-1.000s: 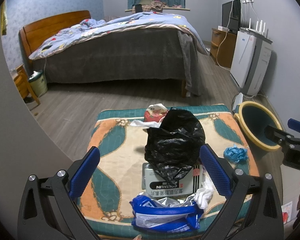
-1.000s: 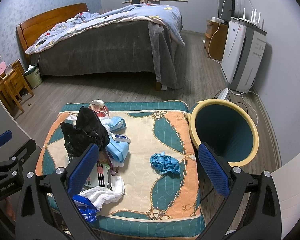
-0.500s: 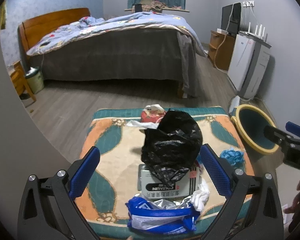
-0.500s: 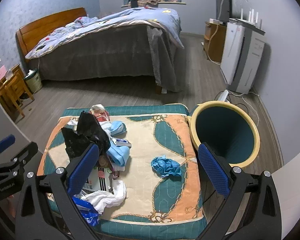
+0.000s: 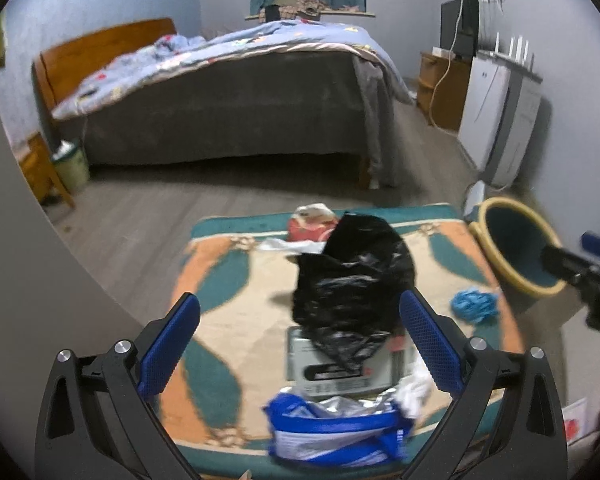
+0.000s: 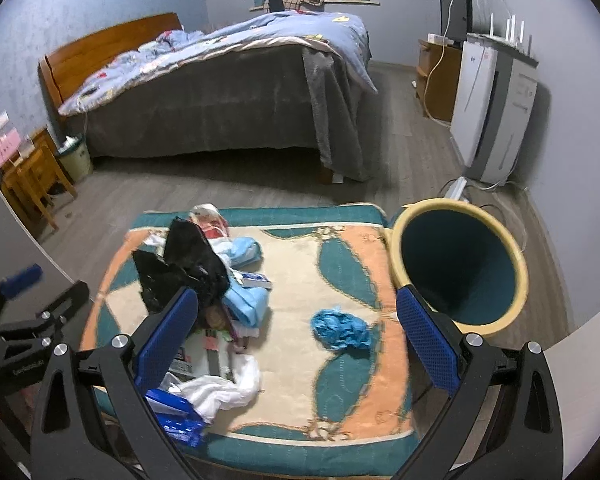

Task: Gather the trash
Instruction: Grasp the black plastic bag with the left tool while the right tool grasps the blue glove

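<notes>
Trash lies on a patterned pad (image 5: 224, 312) (image 6: 340, 264). A crumpled black plastic bag (image 5: 352, 284) (image 6: 180, 268) rests on a grey box (image 5: 340, 368). A blue and white wrapper (image 5: 336, 428) and white tissue (image 6: 220, 388) lie at the near edge. A crumpled blue glove (image 5: 474, 304) (image 6: 340, 330) sits alone toward the right. A teal bin with a yellow rim (image 5: 516, 248) (image 6: 460, 264) stands just right of the pad. My left gripper (image 5: 300, 344) hovers open above the near trash. My right gripper (image 6: 296, 340) is open, held above the glove.
A bed (image 6: 220, 80) with a blue quilt fills the far side. A white appliance (image 6: 496, 112) and a wooden cabinet (image 6: 440, 80) line the right wall. A small wooden table (image 6: 28, 176) and a green pail (image 6: 74, 156) stand at the left. Grey floor lies between pad and bed.
Both grippers have pulled back and risen a little, so the pad and trash look smaller and farther. Both stay open. No trash has moved.
</notes>
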Tool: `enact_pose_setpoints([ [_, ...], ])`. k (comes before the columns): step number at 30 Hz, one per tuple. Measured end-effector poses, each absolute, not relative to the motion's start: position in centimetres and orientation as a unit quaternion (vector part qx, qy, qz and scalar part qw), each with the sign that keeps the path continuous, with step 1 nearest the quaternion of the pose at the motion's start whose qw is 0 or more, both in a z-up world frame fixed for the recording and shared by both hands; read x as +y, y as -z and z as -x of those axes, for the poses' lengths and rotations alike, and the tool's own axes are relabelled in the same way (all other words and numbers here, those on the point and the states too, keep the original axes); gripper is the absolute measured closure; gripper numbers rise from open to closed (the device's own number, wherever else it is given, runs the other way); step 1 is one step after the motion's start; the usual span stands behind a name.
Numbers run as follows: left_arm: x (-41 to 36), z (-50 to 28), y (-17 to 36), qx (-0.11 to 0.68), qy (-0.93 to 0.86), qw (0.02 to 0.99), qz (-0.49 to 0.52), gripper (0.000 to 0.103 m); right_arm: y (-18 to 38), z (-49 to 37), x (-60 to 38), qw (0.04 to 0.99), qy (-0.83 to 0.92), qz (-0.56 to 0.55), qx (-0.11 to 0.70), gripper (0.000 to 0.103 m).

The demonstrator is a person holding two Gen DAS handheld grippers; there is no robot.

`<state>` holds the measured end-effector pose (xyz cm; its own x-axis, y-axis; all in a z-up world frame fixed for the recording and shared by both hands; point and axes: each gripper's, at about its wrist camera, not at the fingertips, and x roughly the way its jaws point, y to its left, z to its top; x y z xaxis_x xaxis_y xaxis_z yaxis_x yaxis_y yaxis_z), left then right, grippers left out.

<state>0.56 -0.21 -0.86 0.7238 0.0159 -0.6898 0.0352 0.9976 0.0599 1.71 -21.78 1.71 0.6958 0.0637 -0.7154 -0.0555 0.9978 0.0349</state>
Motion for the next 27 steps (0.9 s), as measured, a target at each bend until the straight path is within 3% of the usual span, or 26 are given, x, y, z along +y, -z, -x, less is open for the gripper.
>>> enact_pose_setpoints([
  [9,2.4,-2.2,1.2,0.385,-0.012,0.923,0.001,0.004,-1.0,-4.9,-24.3,0.91,-0.006,-0.001,0.415,0.005],
  [20,0.5,-6.7,2.6,0.388,0.035,0.92,-0.038,0.008,2.5,-8.9,-24.9,0.889,-0.024,-0.021,0.457,0.005],
  [24,-0.9,-8.3,4.0,0.399,0.049,0.913,-0.067,0.022,3.7,-9.7,-25.5,0.884,-0.034,-0.027,0.465,0.005],
  [27,-1.0,-9.3,5.7,0.424,0.057,0.902,-0.061,0.026,4.8,-10.2,-25.8,0.876,-0.041,-0.026,0.479,0.006],
])
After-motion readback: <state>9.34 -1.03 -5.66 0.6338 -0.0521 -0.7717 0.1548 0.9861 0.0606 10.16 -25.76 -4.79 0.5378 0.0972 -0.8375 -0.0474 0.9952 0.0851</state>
